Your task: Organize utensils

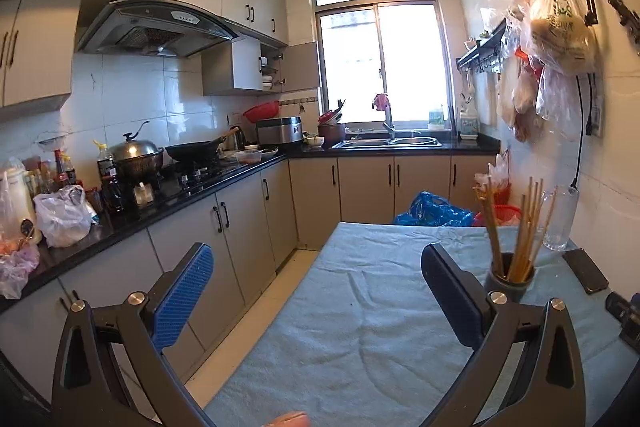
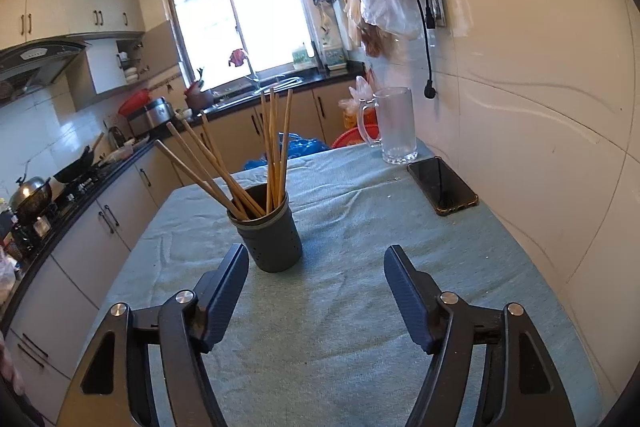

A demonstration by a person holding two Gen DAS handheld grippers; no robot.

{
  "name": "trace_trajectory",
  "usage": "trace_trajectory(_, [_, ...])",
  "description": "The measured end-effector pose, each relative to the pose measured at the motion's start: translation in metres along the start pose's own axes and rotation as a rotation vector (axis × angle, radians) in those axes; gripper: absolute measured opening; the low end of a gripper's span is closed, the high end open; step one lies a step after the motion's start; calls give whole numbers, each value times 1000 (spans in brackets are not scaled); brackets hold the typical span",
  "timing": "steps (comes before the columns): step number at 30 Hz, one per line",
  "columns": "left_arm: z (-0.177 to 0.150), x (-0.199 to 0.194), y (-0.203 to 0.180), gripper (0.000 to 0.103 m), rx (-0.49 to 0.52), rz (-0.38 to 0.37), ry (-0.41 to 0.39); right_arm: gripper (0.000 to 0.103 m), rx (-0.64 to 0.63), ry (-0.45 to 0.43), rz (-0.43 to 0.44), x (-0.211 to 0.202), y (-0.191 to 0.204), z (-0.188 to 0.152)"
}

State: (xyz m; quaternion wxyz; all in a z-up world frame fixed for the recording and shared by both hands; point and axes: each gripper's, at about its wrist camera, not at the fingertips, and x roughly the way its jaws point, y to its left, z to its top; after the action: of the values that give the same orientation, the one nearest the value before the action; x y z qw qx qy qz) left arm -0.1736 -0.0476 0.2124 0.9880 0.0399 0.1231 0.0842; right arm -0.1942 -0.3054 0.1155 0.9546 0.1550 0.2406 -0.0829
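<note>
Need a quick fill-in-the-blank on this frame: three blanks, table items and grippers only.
1. The chopsticks stand in a dark ____ on the table cloth.
2. The phone lies beside a clear glass ____.
3. The left gripper and right gripper are both ____, holding nothing.

Missing words: holder; mug; open

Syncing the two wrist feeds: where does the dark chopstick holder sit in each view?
Left wrist: chopstick holder at lower right, just beyond the right finger of the left hand-held gripper, on the blue-grey cloth.
Right wrist: near centre, ahead of the right hand-held gripper, closer to its left finger.
Shared landmark: the black phone lying beside the glass mug.
</note>
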Motion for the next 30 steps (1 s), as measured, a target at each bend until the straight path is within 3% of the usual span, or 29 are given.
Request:
trace_trajectory(5, [-3,-33,-33,103,14,-21,-19,75,-40,-1,39,-8,-6,-6])
trace_trajectory(11, [-4,-48,-59,103,27,-139,96,80,-83,-63,-13,-34,-18,-12])
trace_trajectory(17, [-16,-48,-62,103,35,-179,197,81,-86,-120,-50,-54,-22,-11])
trace_trajectory(30, [-40,-34,-52,103,51,-198,287,85,-141,-104,-48,-59,4,-17])
